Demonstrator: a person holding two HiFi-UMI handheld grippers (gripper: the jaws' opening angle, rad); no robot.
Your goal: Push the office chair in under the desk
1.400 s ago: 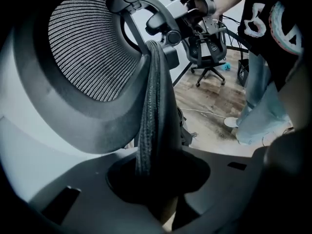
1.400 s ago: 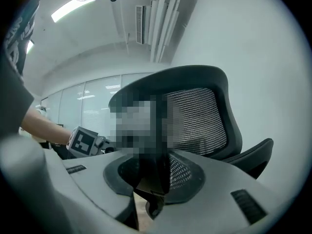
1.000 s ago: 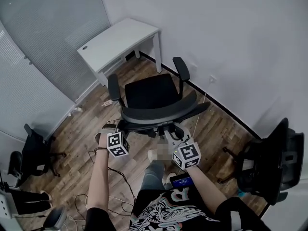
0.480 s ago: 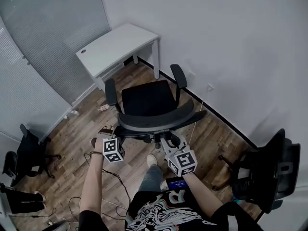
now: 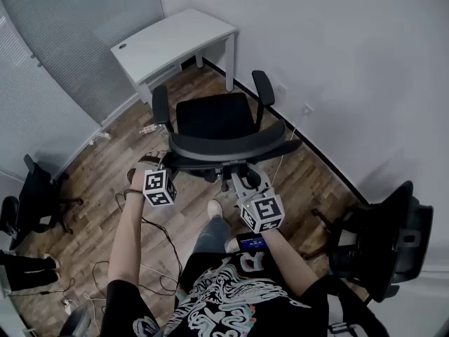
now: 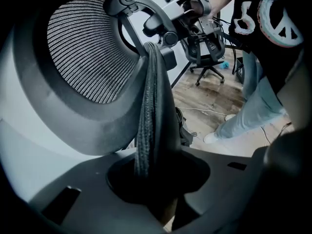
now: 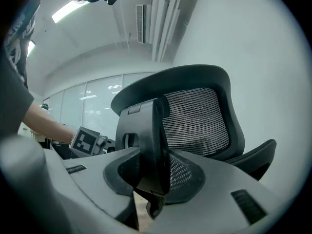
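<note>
Clamping the black mesh-backed office chair [image 5: 214,128] by its backrest: with the left gripper [image 6: 153,179], jaws pinched on the mesh rim; with the right gripper [image 7: 151,179], jaws closed on the plastic back frame. Beyond, on brown wood-plank floor [image 5: 105,167], facing the white rectangular desk [image 5: 172,41], near yet wholly outside. Left to do: practically the entire push underneath.

White walls [image 5: 337,62] are closing in the far side, with a dark baseboard [image 5: 335,175] running along their foot. A wood-plank floor [image 5: 91,181] is spreading below, and cables [image 5: 163,248] are trailing over it. A frosted glass partition [image 5: 63,55] is standing at the left. A black chair [image 5: 389,237] is sitting at the right and a second chair [image 5: 38,196] at the left. A ceiling light [image 7: 73,11] is glowing.
</note>
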